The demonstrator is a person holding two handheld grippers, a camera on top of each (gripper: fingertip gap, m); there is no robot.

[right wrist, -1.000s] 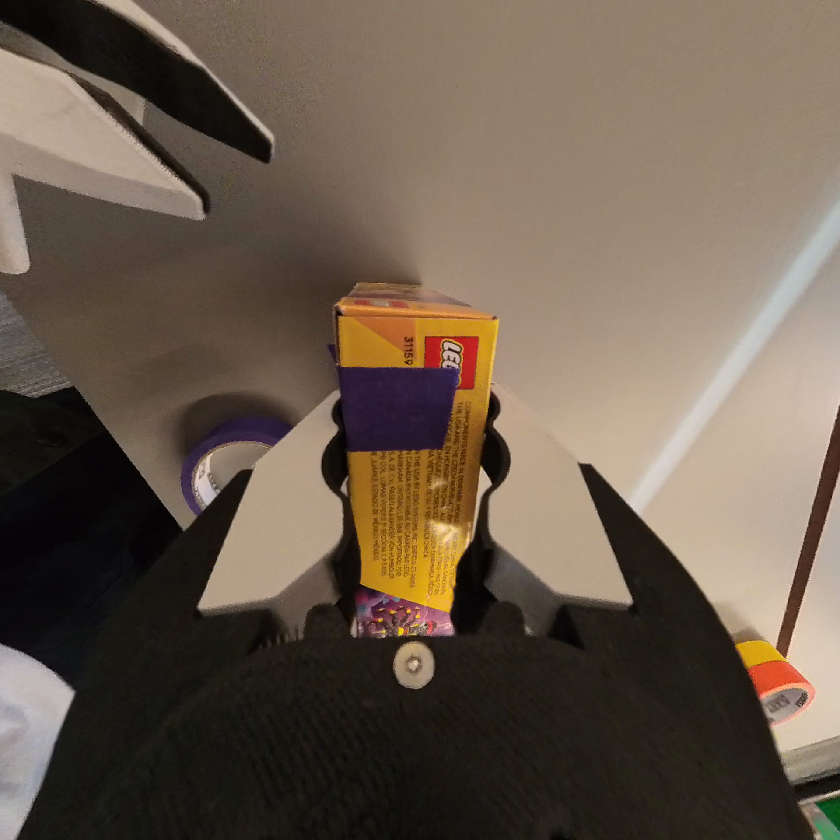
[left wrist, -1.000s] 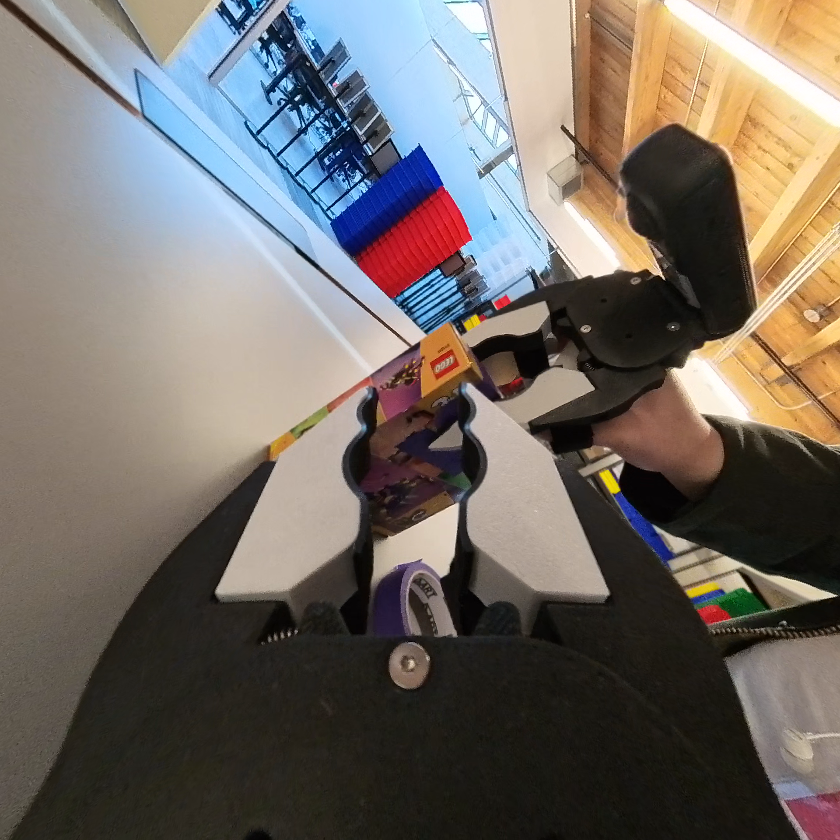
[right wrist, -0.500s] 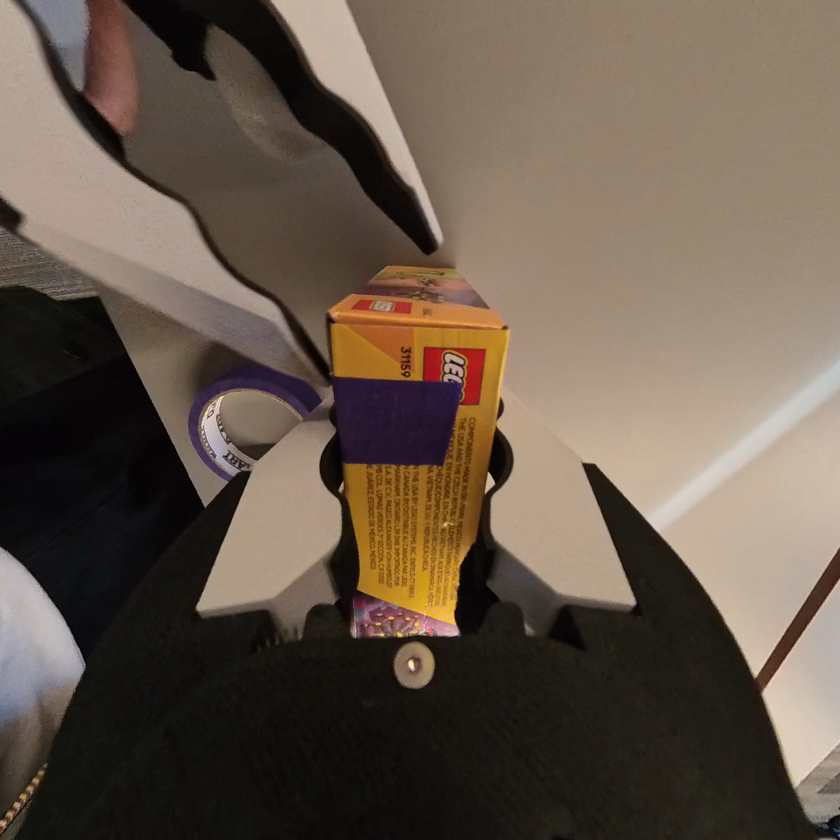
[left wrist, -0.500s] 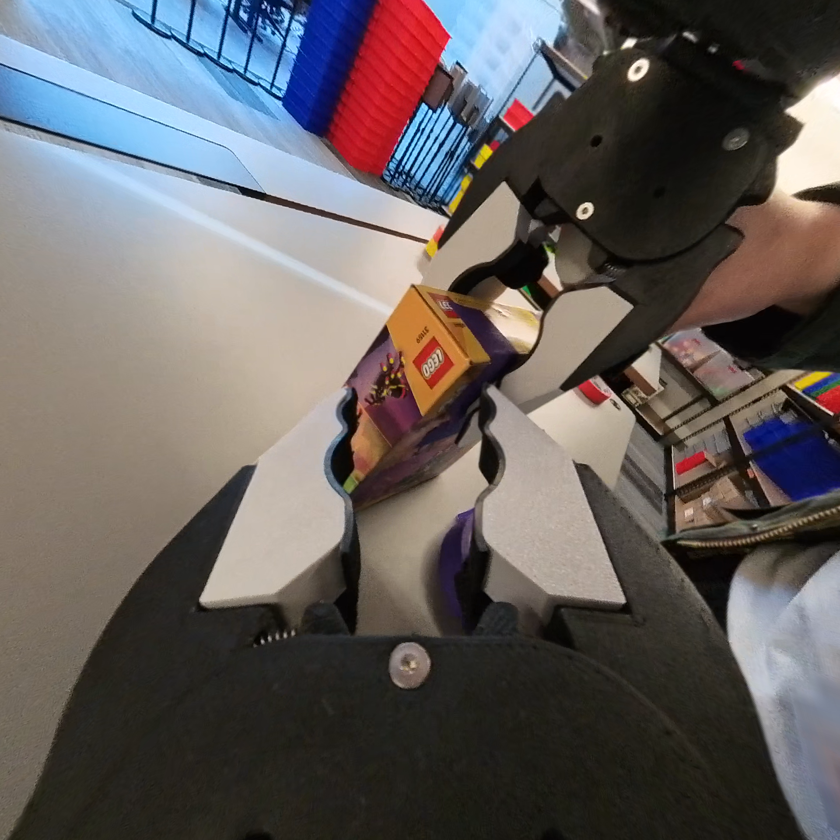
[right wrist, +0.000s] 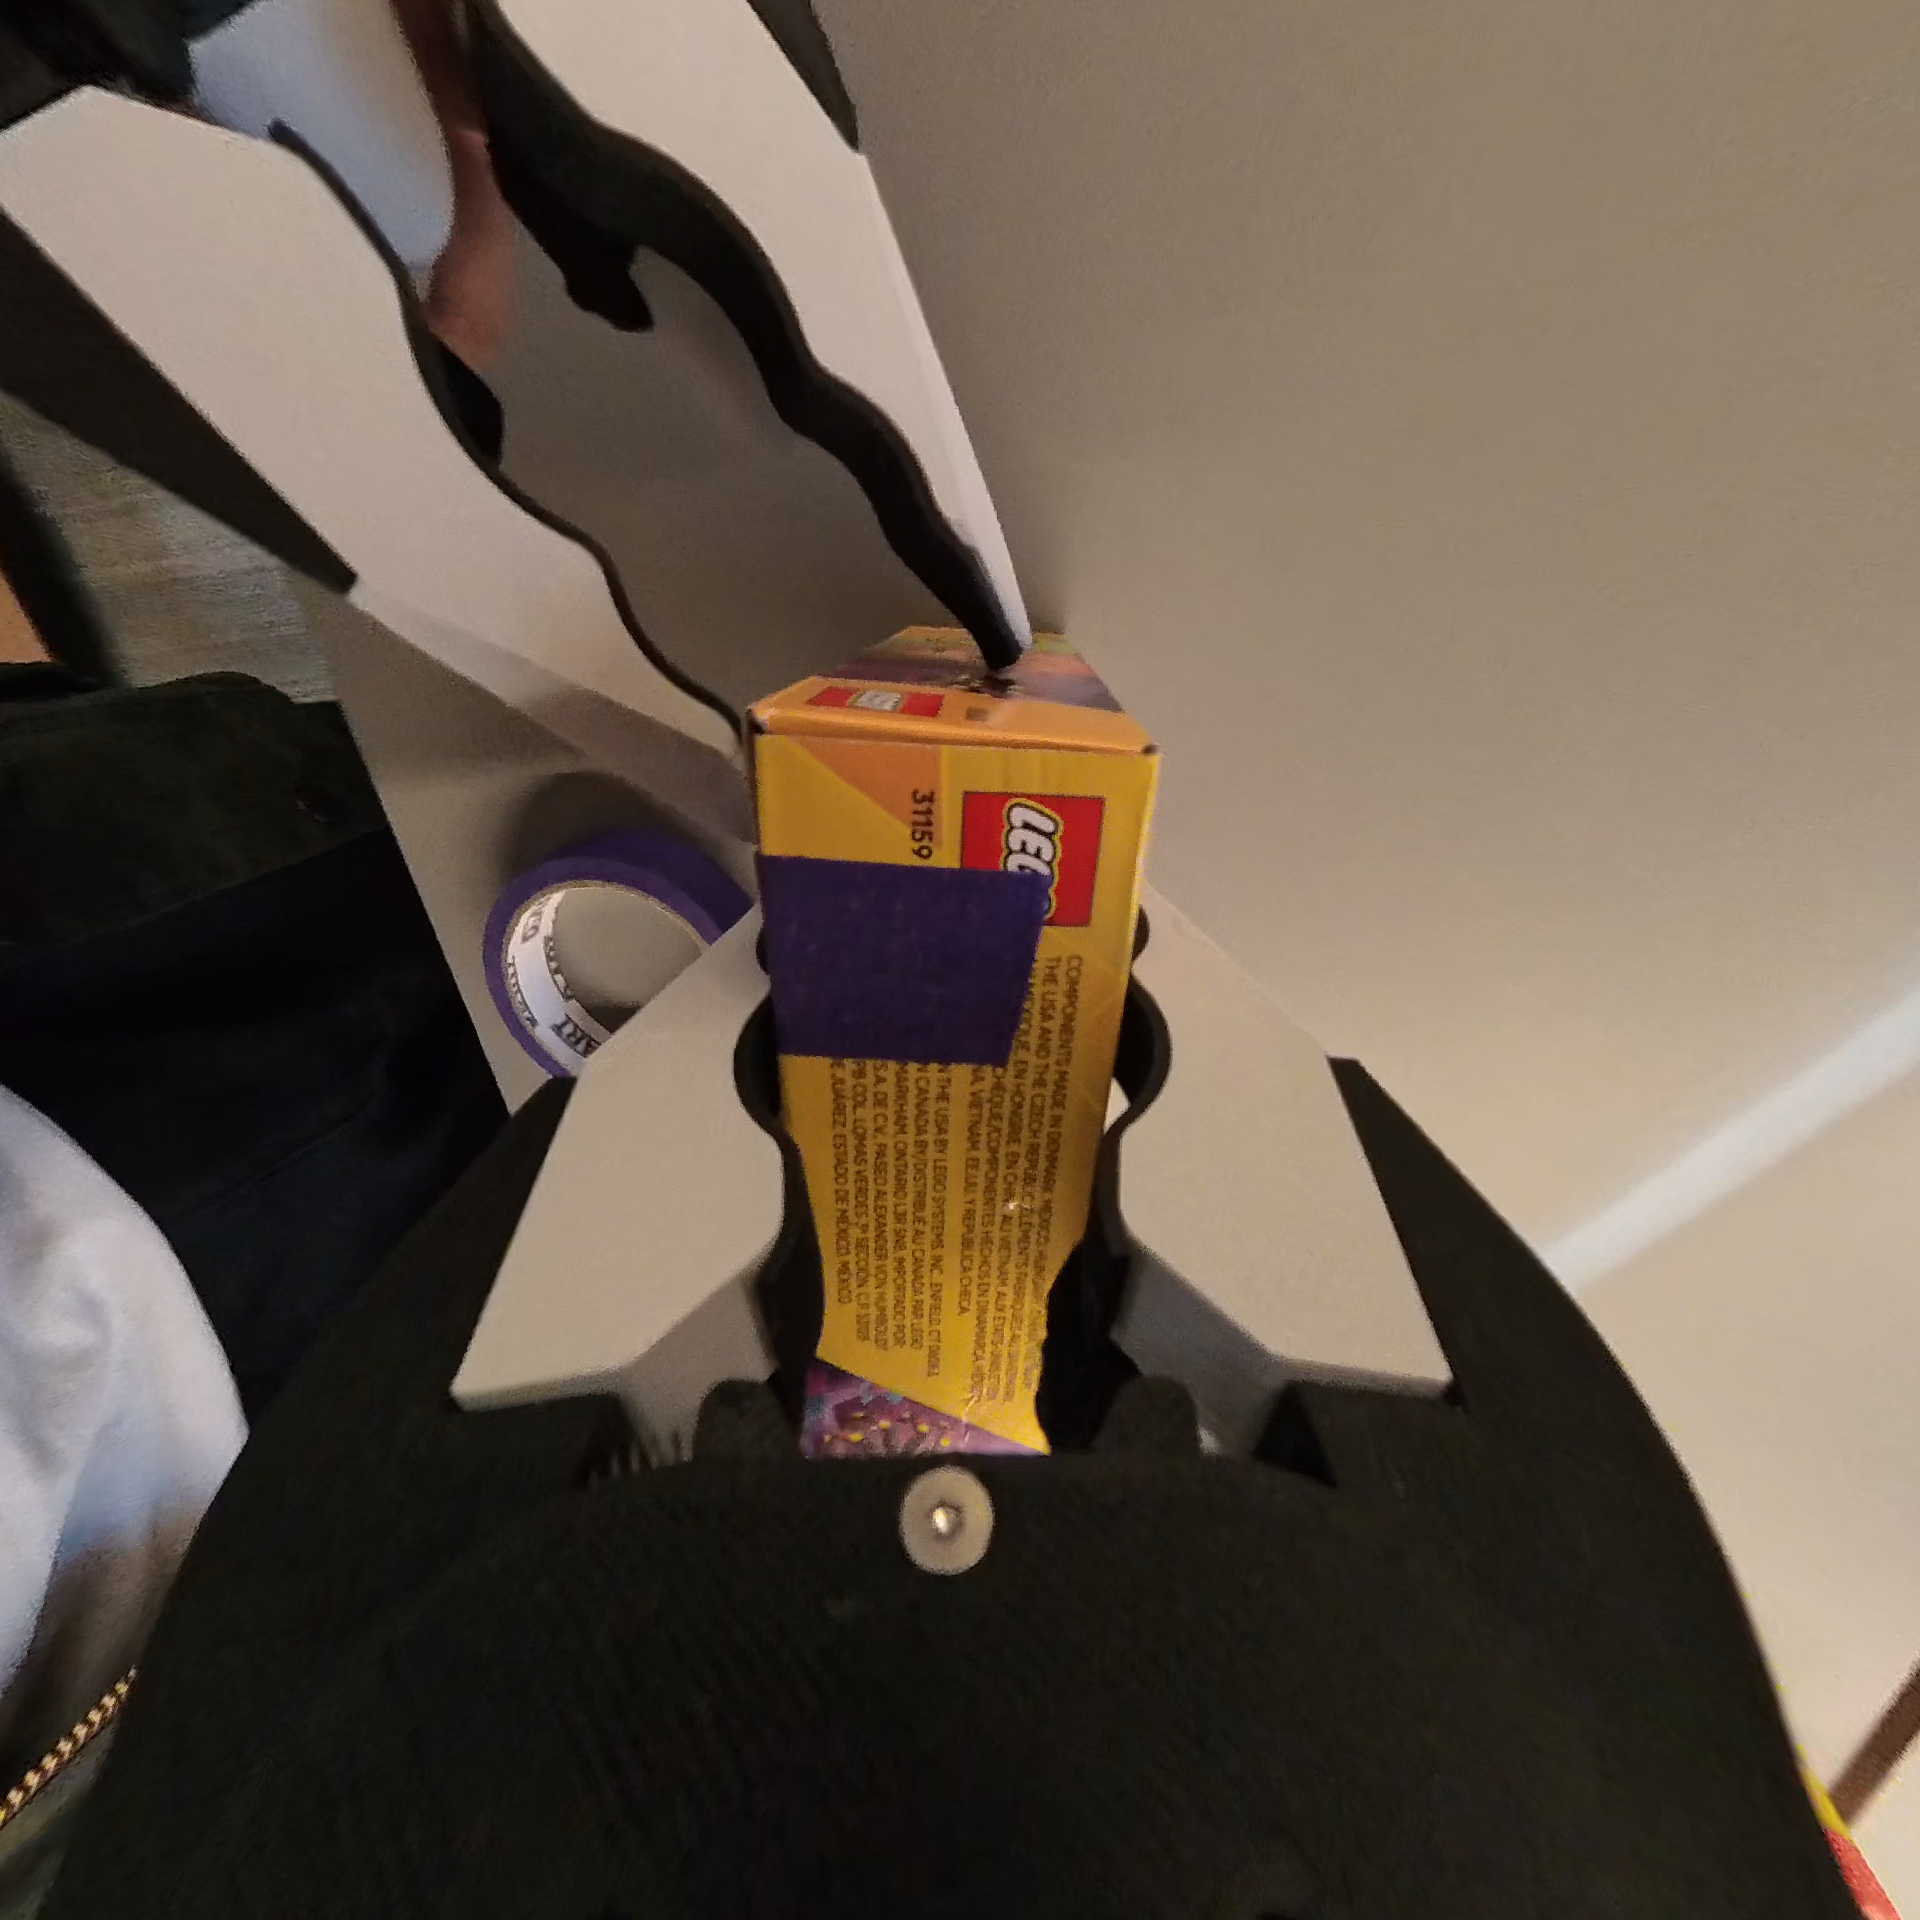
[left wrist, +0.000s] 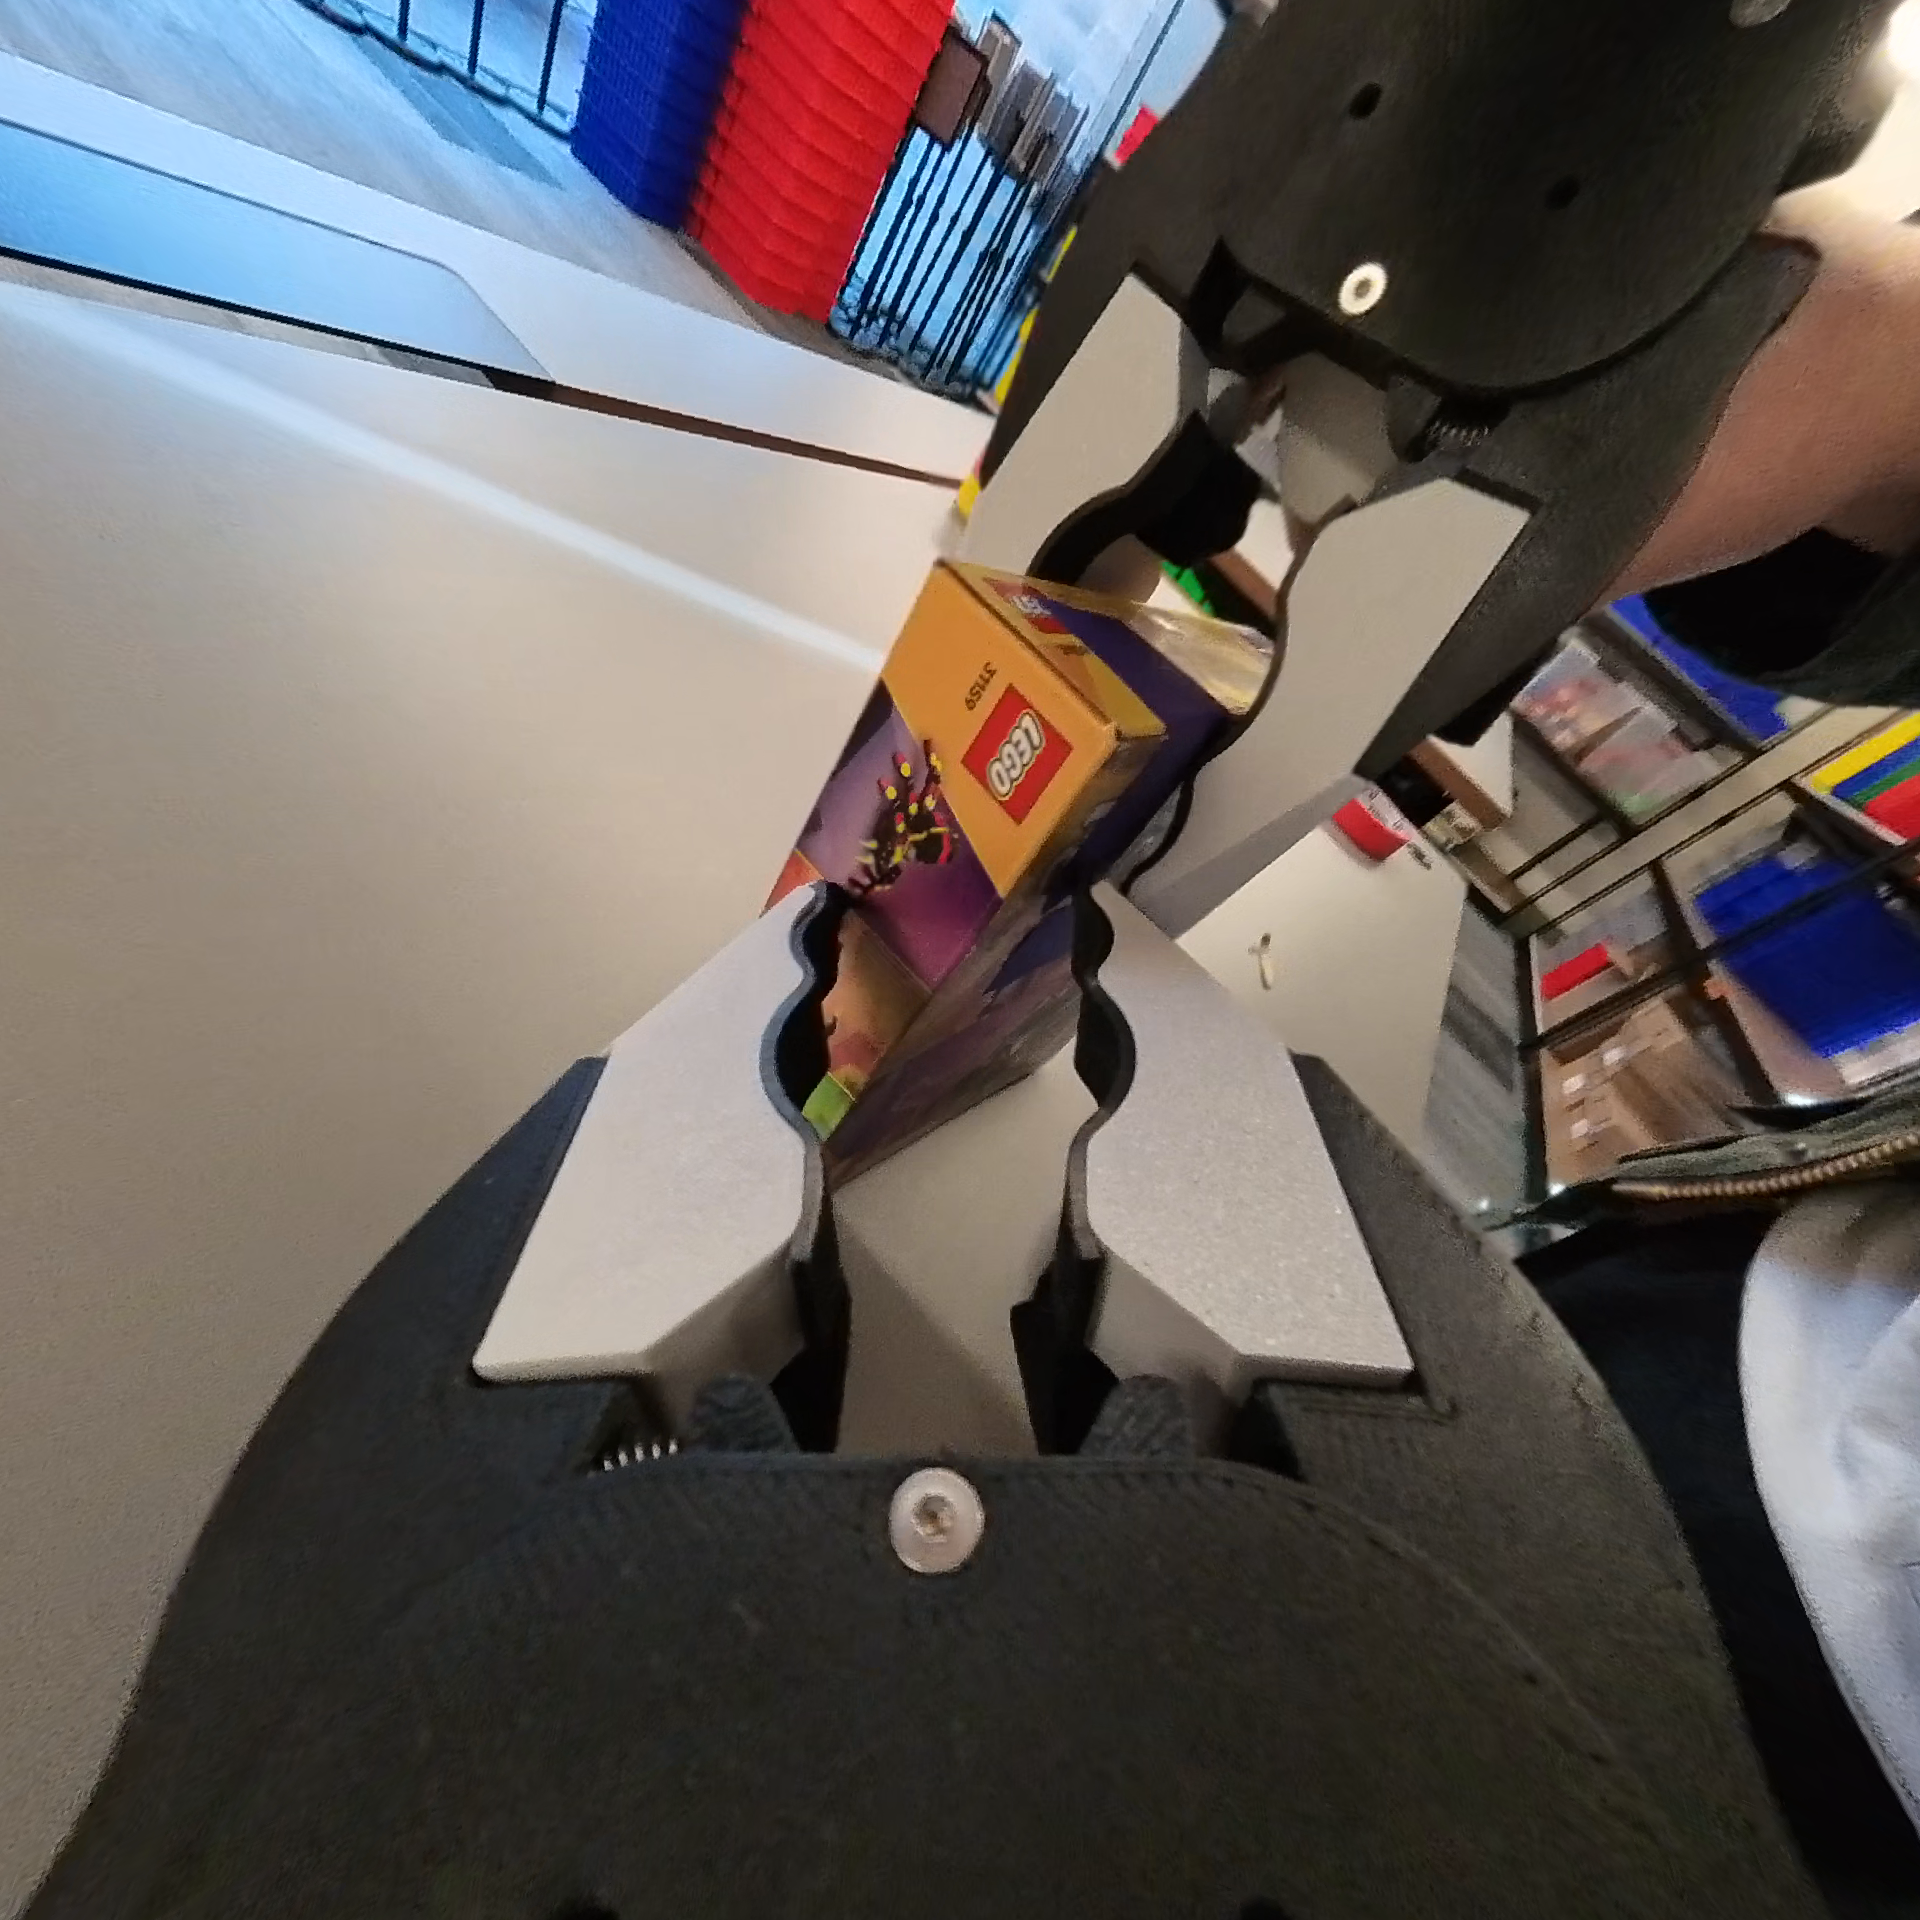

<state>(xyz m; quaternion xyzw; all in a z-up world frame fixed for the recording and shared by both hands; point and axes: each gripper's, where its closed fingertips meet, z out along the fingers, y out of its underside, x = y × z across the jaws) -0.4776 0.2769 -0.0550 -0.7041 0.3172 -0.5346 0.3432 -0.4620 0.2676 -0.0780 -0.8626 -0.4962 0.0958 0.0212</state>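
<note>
Yellow and purple cardboard makes up the small toy box (right wrist: 951, 1060), and the right gripper (right wrist: 951, 1049) has it squeezed between its two grey fingers (right wrist: 634, 1174). The box sticks out past the finger ends, up off the pale bench (right wrist: 1455, 520). A dark purple strip of tape (right wrist: 899, 961) is stuck across the yellow side of the box.

The left gripper (left wrist: 945, 925) comes at the box from the other end. Its grey fingers (left wrist: 675, 1174) are spread about as wide as the box, one on each side of the box's corner. One finger tip looks to touch the box's far face, but the fingers do not squeeze the box.

In the left wrist view the box (left wrist: 997, 831) is tilted, with the right gripper (left wrist: 1205, 748) holding it from above.

A roll of purple tape (right wrist: 603, 956) lies on the bench just beside the right gripper's left finger. Far off, a stack of red bins (left wrist: 821, 135) and blue bins (left wrist: 655, 94) stands on the floor.
</note>
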